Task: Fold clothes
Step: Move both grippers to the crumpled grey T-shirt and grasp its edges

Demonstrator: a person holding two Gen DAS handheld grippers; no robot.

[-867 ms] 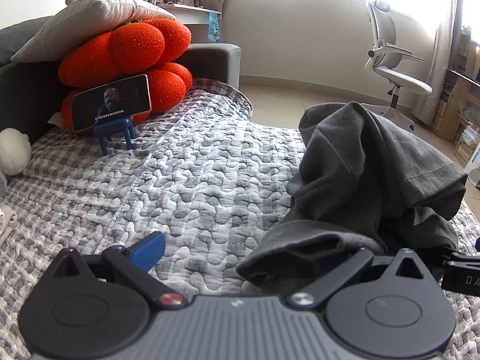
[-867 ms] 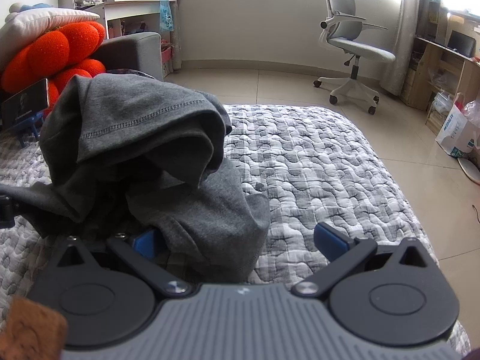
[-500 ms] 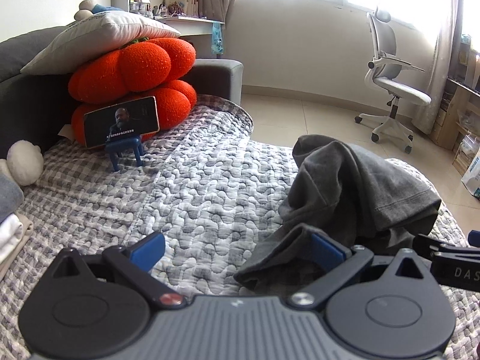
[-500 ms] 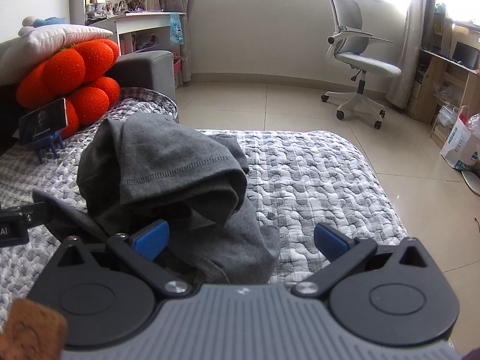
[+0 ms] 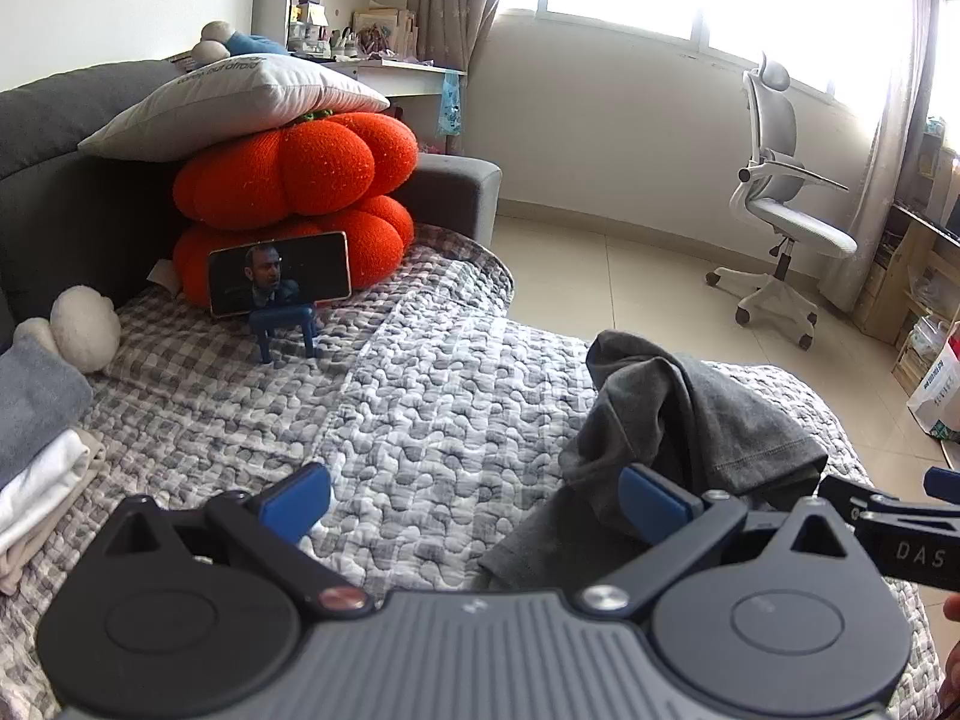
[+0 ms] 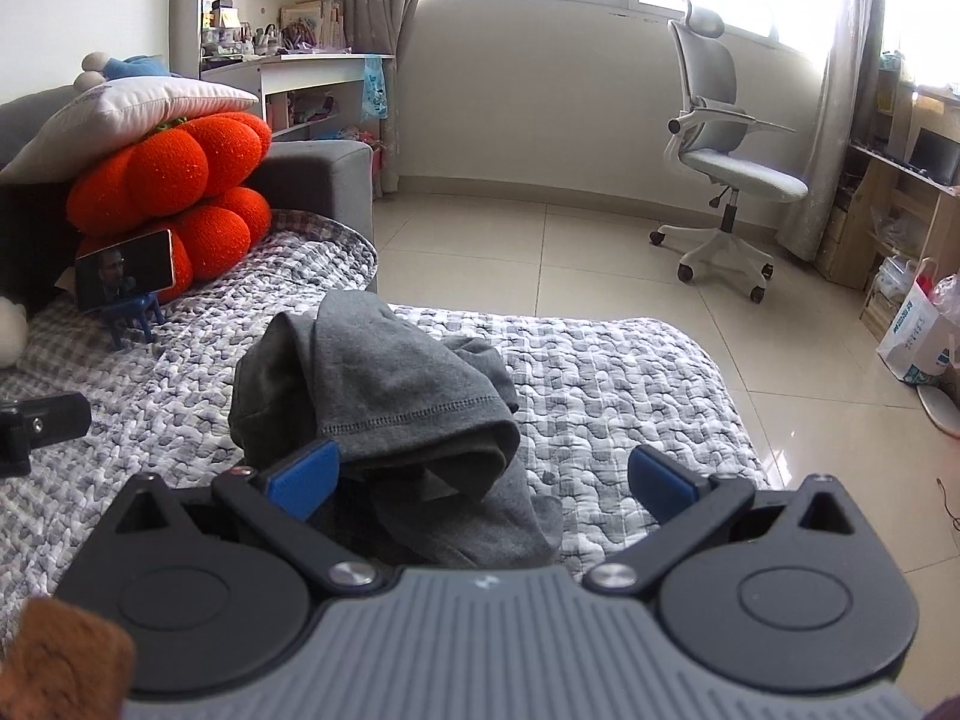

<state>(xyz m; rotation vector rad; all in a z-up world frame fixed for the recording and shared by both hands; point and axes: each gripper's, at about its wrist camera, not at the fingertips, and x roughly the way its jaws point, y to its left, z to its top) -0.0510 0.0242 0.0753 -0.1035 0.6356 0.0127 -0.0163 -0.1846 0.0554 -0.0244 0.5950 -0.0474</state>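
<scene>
One crumpled grey garment lies in a heap on the checked quilt, near its right edge. Two grippers, the left gripper and the right gripper, hover with jaws wide, gripping nothing. Two orange cushions and one phone sit far left.

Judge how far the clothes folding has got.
Done: a stack of folded clothes lies at the bed's edge. In hand: nothing; the left gripper and right gripper are open. Left: the crumpled dark grey garment on the quilted checked bedspread.
</scene>
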